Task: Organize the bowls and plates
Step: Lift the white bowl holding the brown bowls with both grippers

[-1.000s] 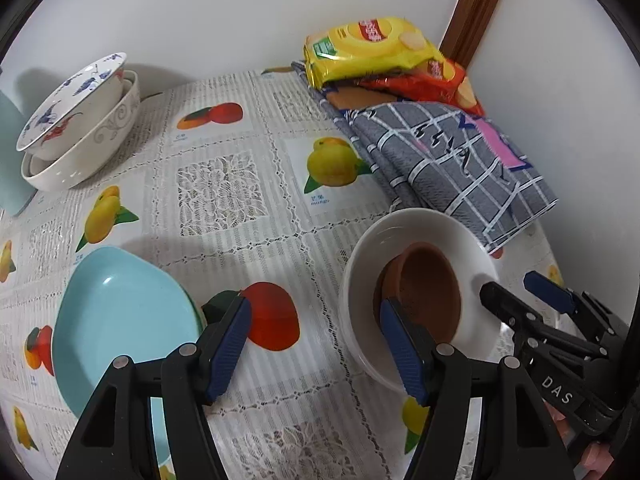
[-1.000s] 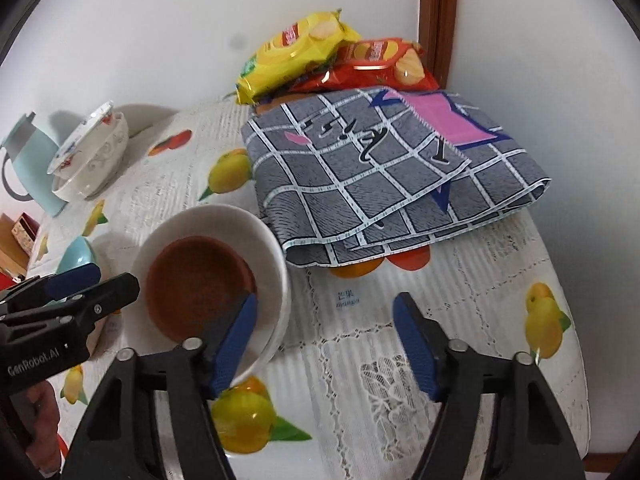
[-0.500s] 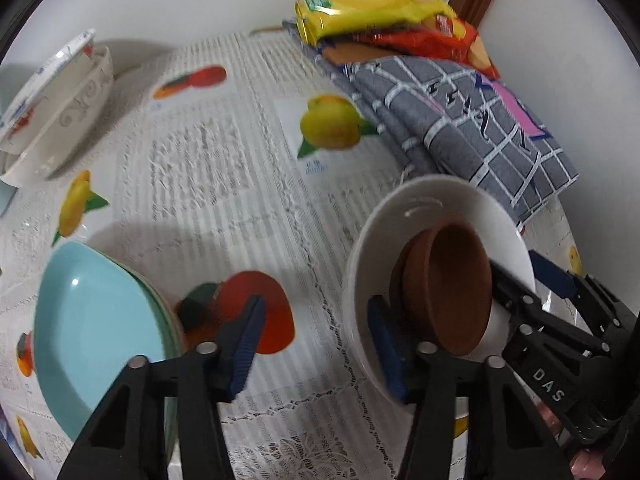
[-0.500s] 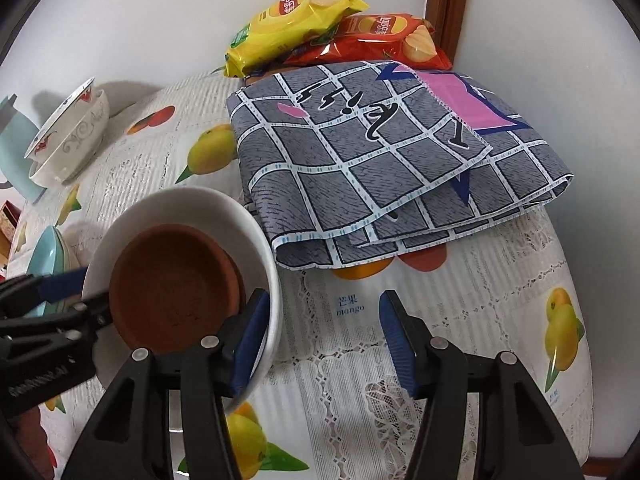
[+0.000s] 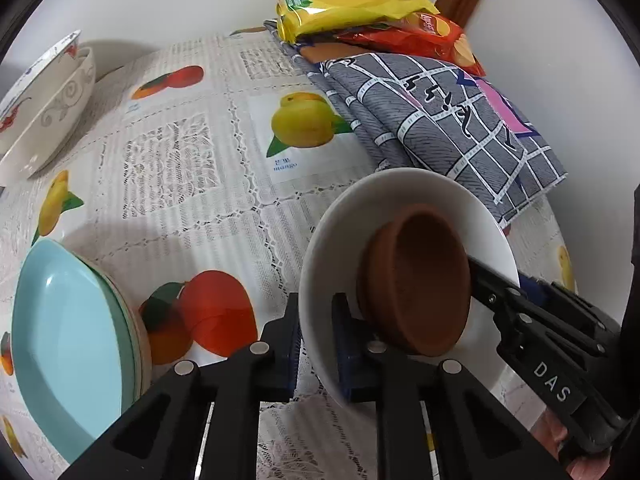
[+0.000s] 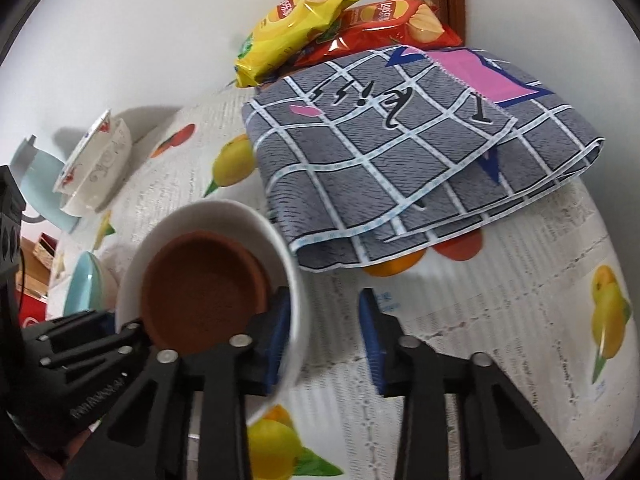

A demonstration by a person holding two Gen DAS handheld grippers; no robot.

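Pinching white bowl [image 5: 404, 196] rim, left tongs [image 5: 316, 340].

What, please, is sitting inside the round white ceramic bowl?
A brown terracotta-coloured dish sits tilted inside the round white ceramic bowl. The bowl's floor beneath it is covered, so anything underneath cannot be seen.

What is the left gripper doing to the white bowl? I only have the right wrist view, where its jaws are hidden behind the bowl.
Observer: The left wrist view shows the left gripper with its jaws closed on the white bowl at its near rim, one inside and one outside.
Operator: Is the blue plate beyond it a single plate?
Observer: No. The blue plate tops a stack, and other rims show under its right edge.
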